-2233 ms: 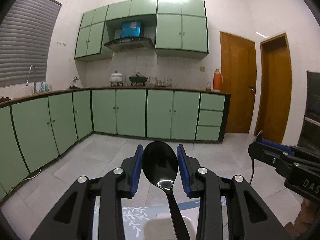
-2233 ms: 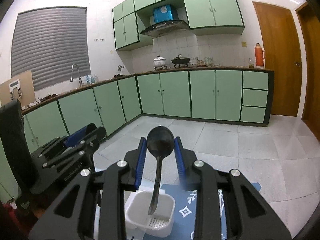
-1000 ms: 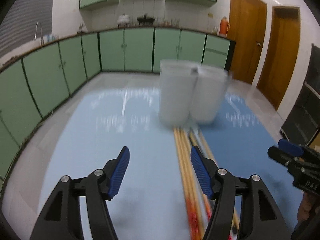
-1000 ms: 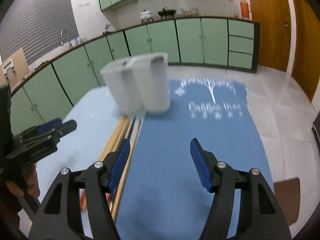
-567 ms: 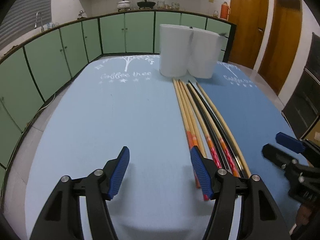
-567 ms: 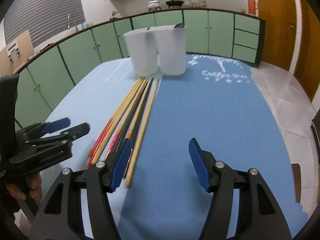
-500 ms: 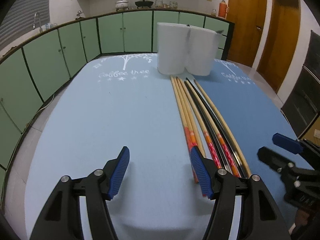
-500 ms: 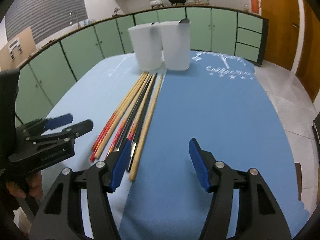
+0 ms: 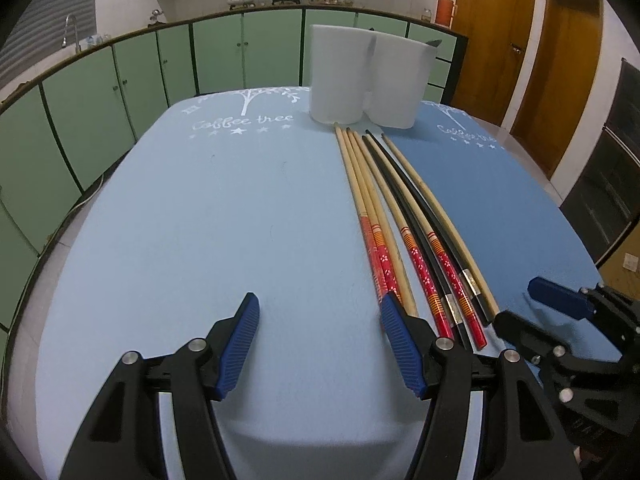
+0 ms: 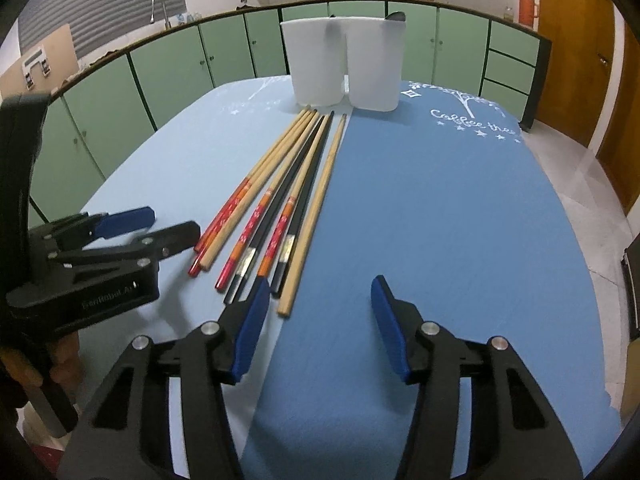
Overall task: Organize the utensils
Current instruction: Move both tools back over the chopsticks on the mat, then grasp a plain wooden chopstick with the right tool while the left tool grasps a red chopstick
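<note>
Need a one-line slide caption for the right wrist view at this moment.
Open right hand-held gripper hovers near a row of chopsticks leading to the white utensil holder.

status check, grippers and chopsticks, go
Left gripper open, empty. Right gripper open, empty. Chopsticks flat on mat, before white holder. Nothing in the way.

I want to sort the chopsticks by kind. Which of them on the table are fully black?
Two chopsticks are black: the slim pair lying among the wooden ones, with silver bands near their thick ends. The others are pale wood, several with red-and-orange patterned ends.
</note>
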Demonstrator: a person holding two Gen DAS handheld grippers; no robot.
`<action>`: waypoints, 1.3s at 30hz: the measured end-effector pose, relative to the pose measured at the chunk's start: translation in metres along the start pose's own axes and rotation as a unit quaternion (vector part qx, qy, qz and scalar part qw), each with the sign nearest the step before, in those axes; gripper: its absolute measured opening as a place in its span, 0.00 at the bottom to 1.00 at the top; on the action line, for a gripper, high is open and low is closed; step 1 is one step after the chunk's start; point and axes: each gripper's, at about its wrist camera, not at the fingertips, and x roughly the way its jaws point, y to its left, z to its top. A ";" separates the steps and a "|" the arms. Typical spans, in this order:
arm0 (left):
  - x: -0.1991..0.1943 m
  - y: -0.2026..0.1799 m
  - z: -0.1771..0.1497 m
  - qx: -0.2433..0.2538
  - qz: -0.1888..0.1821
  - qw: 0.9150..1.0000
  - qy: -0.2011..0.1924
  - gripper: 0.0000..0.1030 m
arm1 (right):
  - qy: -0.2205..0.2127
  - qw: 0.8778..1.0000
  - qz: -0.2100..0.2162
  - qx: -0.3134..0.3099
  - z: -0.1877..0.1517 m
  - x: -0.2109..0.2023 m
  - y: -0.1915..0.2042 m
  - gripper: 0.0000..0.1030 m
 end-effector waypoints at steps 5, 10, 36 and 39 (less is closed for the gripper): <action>-0.002 0.001 -0.002 0.000 0.003 1.000 -0.001 0.61 | 0.005 1.000 -0.014 0.007 -0.002 0.002 -0.005 0.43; -0.005 0.003 -0.004 -0.004 0.005 1.000 -0.002 0.61 | 0.004 0.999 -0.013 0.031 -0.002 -0.002 -0.018 0.42; -0.003 -0.014 -0.011 0.019 -0.013 1.000 0.011 0.61 | 0.003 1.000 -0.016 0.025 0.000 0.000 -0.015 0.06; -0.003 -0.019 -0.009 0.020 -0.016 1.000 0.010 0.61 | 0.003 0.999 -0.016 0.028 0.000 0.000 -0.017 0.06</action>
